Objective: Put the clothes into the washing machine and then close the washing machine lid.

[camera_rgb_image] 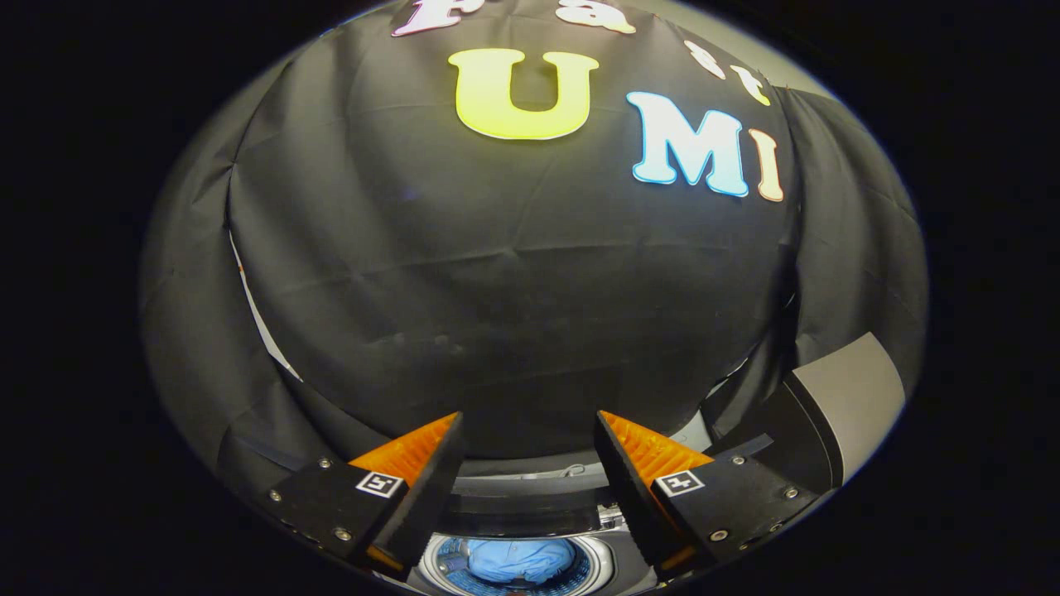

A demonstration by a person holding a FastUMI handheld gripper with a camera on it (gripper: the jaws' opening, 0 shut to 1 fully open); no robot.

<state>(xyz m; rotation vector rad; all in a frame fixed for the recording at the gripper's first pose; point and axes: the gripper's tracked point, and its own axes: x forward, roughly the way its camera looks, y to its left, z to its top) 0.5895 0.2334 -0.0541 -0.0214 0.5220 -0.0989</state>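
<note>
Clothes [520,559] lie in the washing machine [609,556] drum — lid [845,406] raised rightward.

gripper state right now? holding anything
gripper: open, fingers spread apart with nothing between them, above the washing machine drum where the blue clothes already lie.

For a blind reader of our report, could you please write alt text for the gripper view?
The gripper is open and empty above a washing machine, whose drum holds a blue garment between the fingers. The raised lid stands beyond the right finger.
</note>
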